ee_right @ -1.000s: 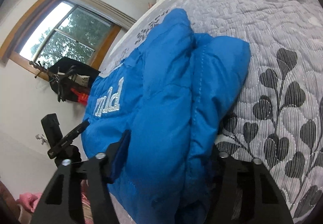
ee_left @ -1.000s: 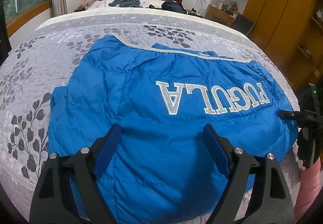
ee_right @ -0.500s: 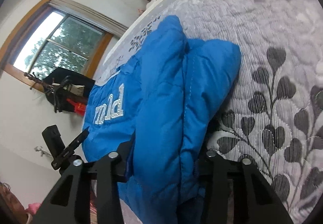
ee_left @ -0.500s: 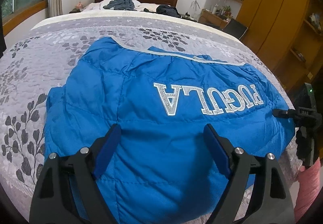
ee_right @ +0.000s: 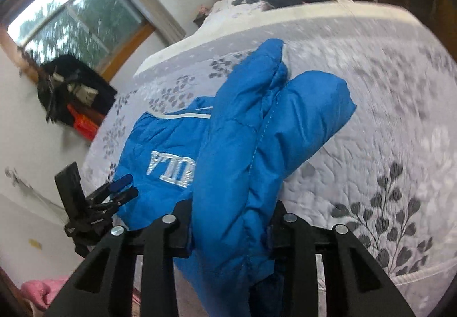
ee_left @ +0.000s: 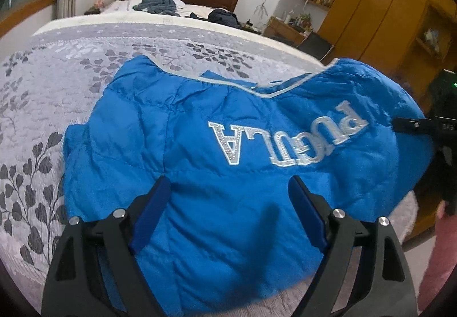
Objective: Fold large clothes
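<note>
Folding the side of the blue jacket [ee_left: 228, 145] inward

Right gripper [ee_right: 228, 231] clenched on its bunched edge; left gripper [ee_left: 228, 197] released above it. Next, likely carry the edge across.

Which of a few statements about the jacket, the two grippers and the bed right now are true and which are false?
1. The right gripper is clamped on a fold of the blue jacket. True.
2. The left gripper is shut on the jacket. False: its jaws stand open above the fabric.
3. The jacket's silver lettering reads upside down in the left wrist view. True.
4. The jacket lies on a bare wooden floor. False: it lies on a grey leaf-patterned bedspread.
5. Dark clothes lie near the headboard. True.
</note>
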### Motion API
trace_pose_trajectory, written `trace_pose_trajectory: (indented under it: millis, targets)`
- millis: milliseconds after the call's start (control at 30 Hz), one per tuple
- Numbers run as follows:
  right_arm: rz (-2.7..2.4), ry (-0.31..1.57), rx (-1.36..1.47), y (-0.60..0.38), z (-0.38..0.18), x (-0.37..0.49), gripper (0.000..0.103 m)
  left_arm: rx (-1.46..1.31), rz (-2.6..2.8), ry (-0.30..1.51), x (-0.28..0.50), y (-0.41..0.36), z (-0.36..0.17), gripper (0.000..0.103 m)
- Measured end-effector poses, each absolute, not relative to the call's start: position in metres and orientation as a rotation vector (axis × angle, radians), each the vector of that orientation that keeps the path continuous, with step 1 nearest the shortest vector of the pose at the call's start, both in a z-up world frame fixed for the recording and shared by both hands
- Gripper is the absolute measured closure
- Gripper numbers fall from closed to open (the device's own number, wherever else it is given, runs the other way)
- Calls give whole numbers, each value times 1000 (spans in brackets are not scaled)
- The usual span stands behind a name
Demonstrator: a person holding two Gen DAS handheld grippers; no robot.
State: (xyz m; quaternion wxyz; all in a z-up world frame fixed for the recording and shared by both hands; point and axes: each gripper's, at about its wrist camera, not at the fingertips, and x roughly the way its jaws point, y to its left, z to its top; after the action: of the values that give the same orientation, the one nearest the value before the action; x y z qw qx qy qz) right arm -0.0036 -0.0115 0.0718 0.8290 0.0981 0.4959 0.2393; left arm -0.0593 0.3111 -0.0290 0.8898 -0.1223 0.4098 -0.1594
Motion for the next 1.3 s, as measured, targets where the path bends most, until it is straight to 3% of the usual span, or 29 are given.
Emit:
trace_pose_trajectory:
  millis: [267, 567, 1000, 1300]
  targets:
    - [538, 1092, -43, 90, 101, 0, 68, -266, -288, 781, -81, 349, -7, 19]
    - [602, 1187, -224, 185, 68, 7, 67, -315, -262, 749, -101, 381, 4, 19]
    - [653, 1218, -372, 255, 14, 1, 42, -405, -238, 726, -109, 411, 9, 19]
    - [728, 1176, -251, 226, 54, -11, 36, -513, -305, 770, -88, 417, 6, 19]
